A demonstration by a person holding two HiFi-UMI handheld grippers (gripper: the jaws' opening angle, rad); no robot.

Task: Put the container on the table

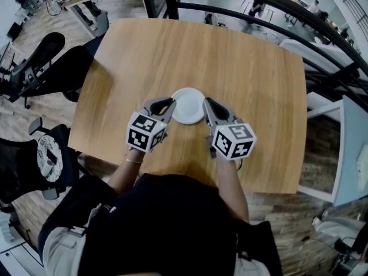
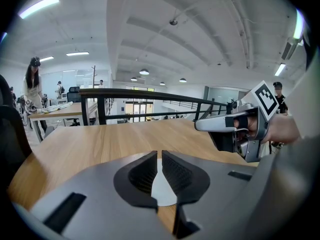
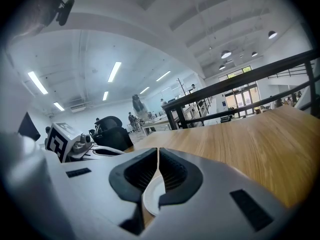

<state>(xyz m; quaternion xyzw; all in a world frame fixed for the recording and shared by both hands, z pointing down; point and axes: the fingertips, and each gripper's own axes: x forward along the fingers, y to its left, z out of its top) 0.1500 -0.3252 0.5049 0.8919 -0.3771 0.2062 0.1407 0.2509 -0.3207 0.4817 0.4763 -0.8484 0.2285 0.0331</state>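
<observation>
A round white container (image 1: 188,104) lies low over the near middle of the wooden table (image 1: 230,56); I cannot tell whether it rests on the wood. My left gripper (image 1: 171,104) is shut on its left rim, and my right gripper (image 1: 206,103) is shut on its right rim. In the left gripper view the dark jaws (image 2: 160,156) meet over the white container (image 2: 164,194), and the right gripper (image 2: 200,126) shows beyond them. In the right gripper view the container's rim (image 3: 151,199) runs between the closed jaws (image 3: 158,151).
A black railing (image 1: 259,7) runs past the table's far and right edges. Black office chairs (image 1: 40,56) stand to the left of the table, another (image 1: 34,160) at the near left. A white shelf unit (image 1: 351,154) is at the right. The person's body is against the near edge.
</observation>
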